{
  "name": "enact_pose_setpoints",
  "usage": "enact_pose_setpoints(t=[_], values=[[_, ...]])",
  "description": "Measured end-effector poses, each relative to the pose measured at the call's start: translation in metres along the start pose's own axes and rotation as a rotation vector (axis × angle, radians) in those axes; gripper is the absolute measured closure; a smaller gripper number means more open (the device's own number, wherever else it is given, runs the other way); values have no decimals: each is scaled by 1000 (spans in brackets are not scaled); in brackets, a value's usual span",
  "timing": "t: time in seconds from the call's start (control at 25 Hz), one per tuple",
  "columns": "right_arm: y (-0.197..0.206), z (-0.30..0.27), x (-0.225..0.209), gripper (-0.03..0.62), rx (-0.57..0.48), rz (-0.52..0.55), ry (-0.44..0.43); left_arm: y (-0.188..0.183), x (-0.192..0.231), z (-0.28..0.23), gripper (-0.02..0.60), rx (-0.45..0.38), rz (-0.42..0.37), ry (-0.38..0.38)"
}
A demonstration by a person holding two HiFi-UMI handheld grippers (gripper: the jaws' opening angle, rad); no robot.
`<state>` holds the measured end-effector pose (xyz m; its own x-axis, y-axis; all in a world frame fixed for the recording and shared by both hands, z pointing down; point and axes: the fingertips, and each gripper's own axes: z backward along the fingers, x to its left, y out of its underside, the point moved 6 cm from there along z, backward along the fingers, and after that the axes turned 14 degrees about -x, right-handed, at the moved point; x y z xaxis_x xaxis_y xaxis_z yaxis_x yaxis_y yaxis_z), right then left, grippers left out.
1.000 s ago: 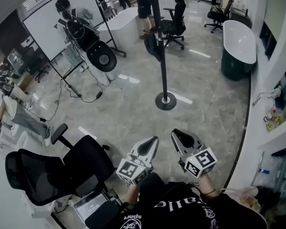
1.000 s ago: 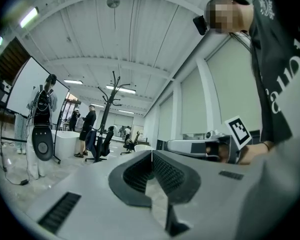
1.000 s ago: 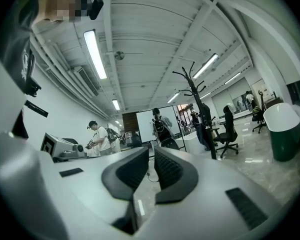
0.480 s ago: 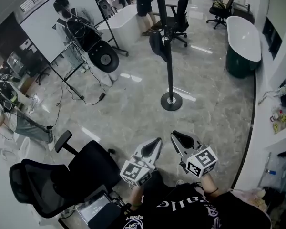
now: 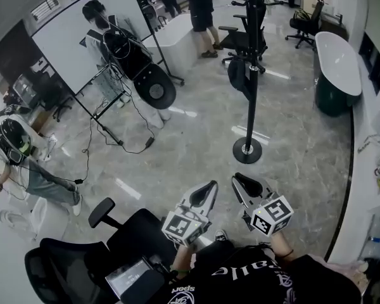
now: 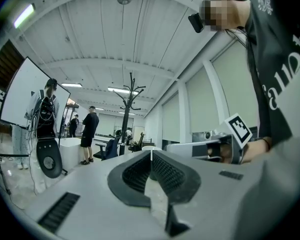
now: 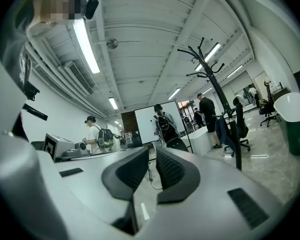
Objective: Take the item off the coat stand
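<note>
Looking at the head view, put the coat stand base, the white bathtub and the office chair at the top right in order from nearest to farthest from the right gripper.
1. The coat stand base, on the floor just ahead of the right gripper.
2. The white bathtub, along the right-hand wall.
3. The office chair, far back at the top right.

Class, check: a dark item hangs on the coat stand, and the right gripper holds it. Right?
No. The right gripper is empty, well short of the coat stand, as the head view shows. The dark item does hang there.
</note>
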<state>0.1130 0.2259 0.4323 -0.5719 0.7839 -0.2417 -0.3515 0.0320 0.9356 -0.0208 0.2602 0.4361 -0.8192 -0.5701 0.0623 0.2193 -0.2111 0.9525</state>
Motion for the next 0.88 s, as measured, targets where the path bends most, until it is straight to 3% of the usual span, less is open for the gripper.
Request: enact_pose_setpoints(t=[0.36,0.64,0.88], values=[[41,-75,-2,553,96,30,43,19,92,-2,577,18,92,-6],[49,-109,-35,553,131,29,81,34,125,-25,577,36,138,-3],[60,-157,-77,551,140,14,68,44,168,-60,577,36,131,-50]])
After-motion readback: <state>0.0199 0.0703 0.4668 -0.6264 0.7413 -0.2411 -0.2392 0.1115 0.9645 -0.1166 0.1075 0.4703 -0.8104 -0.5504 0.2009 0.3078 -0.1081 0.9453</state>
